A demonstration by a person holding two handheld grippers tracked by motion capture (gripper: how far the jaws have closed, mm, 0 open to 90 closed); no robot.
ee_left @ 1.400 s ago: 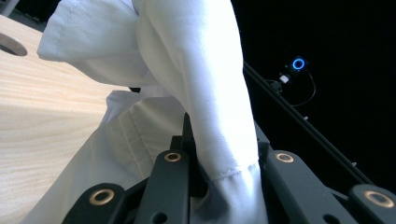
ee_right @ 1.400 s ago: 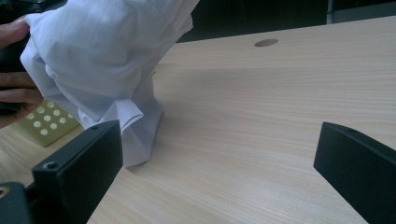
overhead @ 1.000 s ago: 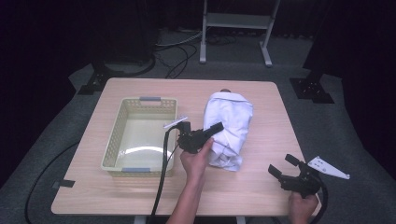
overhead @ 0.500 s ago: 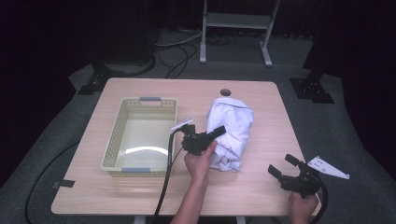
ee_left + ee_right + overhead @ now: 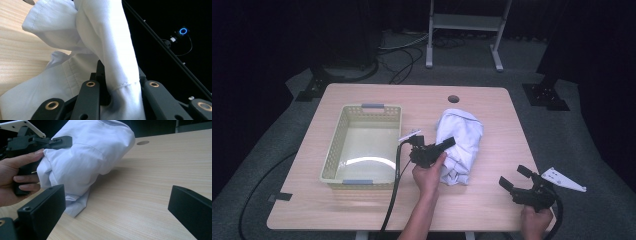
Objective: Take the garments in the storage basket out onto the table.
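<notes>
The left gripper (image 5: 447, 145) pinches a fold of the crumpled white cotton shirt (image 5: 460, 145) — lift high, clearing the cream plastic basket's (image 5: 337, 145) rim — while the right gripper (image 5: 516, 178) waits wide open.

The wooden table (image 5: 362, 210) carries 1 pale basket (image 5: 363, 145) and 1 bundled white shirt (image 5: 460, 145).

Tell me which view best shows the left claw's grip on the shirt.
Left gripper view: the white shirt is pinched between its closed jaws. High view shows the left claw against the bundle. Right gripper view shows it from the side, contact hidden.
</notes>
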